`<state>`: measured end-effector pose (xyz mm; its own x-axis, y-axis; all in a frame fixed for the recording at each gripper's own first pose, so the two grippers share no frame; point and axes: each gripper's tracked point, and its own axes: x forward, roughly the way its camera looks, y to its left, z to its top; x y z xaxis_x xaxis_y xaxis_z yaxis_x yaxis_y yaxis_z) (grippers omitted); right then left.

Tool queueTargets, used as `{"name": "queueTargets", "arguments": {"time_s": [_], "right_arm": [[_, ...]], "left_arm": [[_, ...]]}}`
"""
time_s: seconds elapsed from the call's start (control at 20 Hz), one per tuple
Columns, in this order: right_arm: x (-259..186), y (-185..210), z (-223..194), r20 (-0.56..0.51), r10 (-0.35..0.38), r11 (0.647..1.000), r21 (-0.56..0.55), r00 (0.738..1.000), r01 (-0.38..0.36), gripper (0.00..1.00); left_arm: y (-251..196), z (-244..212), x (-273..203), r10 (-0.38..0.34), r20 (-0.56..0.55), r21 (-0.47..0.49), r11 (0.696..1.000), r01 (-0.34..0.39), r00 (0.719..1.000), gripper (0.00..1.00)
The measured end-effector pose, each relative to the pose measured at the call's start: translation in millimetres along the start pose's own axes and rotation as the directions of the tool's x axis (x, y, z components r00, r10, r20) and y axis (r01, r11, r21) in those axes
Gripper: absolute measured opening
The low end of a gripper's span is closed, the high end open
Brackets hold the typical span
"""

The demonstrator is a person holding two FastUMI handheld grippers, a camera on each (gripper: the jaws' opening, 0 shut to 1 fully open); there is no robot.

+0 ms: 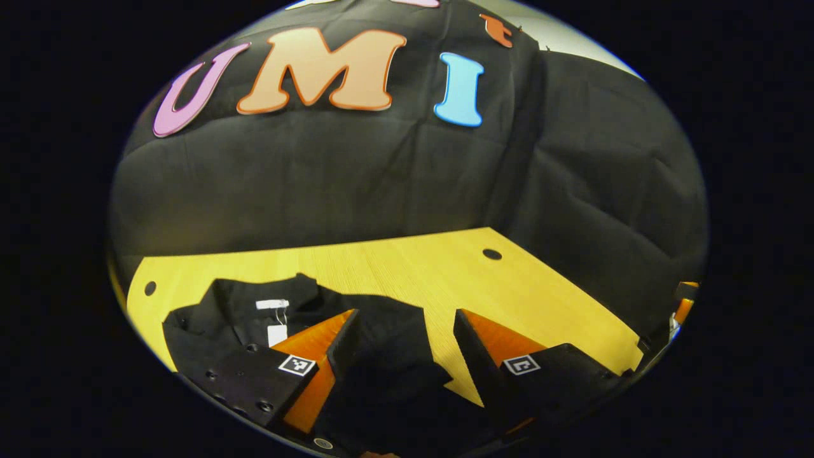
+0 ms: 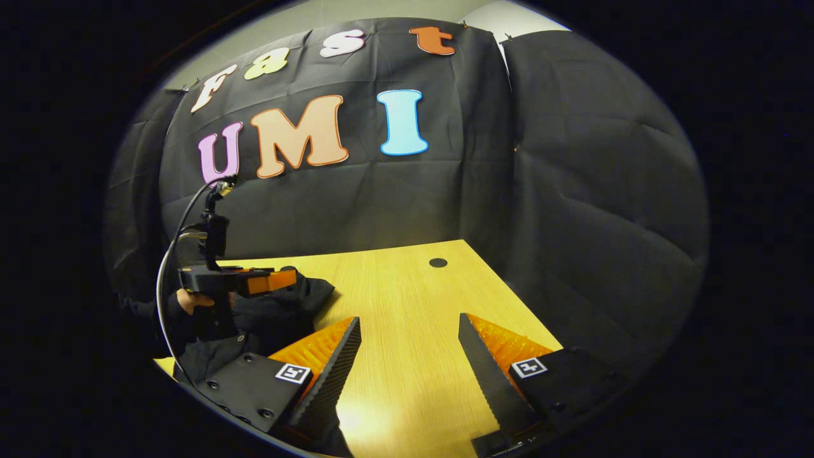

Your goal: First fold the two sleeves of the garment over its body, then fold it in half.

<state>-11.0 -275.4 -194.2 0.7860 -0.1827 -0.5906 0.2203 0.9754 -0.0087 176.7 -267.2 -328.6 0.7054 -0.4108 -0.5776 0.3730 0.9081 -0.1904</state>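
A black garment lies bunched on the wooden table at the lower left, its collar with a white label and a hanging tag facing up. My left gripper stands open over the garment's right part, with dark cloth lying below and between its fingers. In the right gripper view, my right gripper is open above bare table. Far to its left, a hand holds the left gripper just above the black garment.
The table has round holes near its far edge. Black booth cloth closes the back and right sides. A cable arcs up from the left gripper. Bare wood stretches right of the garment.
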Motion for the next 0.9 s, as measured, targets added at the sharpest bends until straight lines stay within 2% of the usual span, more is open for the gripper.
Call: {"name": "queueTargets", "arguments": {"time_s": [0.25,0.4,0.45,0.5,0.55,0.6,0.85,0.9], "right_arm": [[11,13,5,0.006,0.076,0.997,-0.012,0.997,-0.076,0.98],[14,34,4,0.011,0.136,0.991,-0.015,0.991,-0.135,0.99],[14,41,5,0.015,0.15,0.988,-0.02,0.989,-0.15,0.94],[13,50,3,0.015,0.168,0.986,-0.024,0.986,-0.167,0.98],[12,58,2,0.015,0.185,0.982,-0.031,0.983,-0.184,0.98],[12,66,-1,0.015,0.197,0.98,-0.042,0.98,-0.197,0.99],[-5,96,-18,0.002,0.256,0.962,-0.094,0.967,-0.255,0.98],[-11,98,-20,0.004,0.258,0.96,-0.11,0.966,-0.256,0.98]], "left_arm": [[27,23,-51,0.095,0.08,-0.01,0.995,-0.094,0.992,0.94],[53,28,-96,0.168,0.13,0.003,0.986,-0.17,0.977,0.94],[62,28,-111,0.19,0.148,0.011,0.981,-0.193,0.971,0.94],[69,25,-128,0.212,0.154,0.016,0.976,-0.217,0.965,0.93],[76,20,-145,0.232,0.157,0.024,0.971,-0.239,0.96,0.97],[85,14,-163,0.261,0.156,0.024,0.963,-0.268,0.953,0.93],[115,-22,-243,0.367,0.152,-0.02,0.93,-0.368,0.918,0.93],[119,-29,-259,0.383,0.152,-0.024,0.923,-0.384,0.911,0.96]]}}
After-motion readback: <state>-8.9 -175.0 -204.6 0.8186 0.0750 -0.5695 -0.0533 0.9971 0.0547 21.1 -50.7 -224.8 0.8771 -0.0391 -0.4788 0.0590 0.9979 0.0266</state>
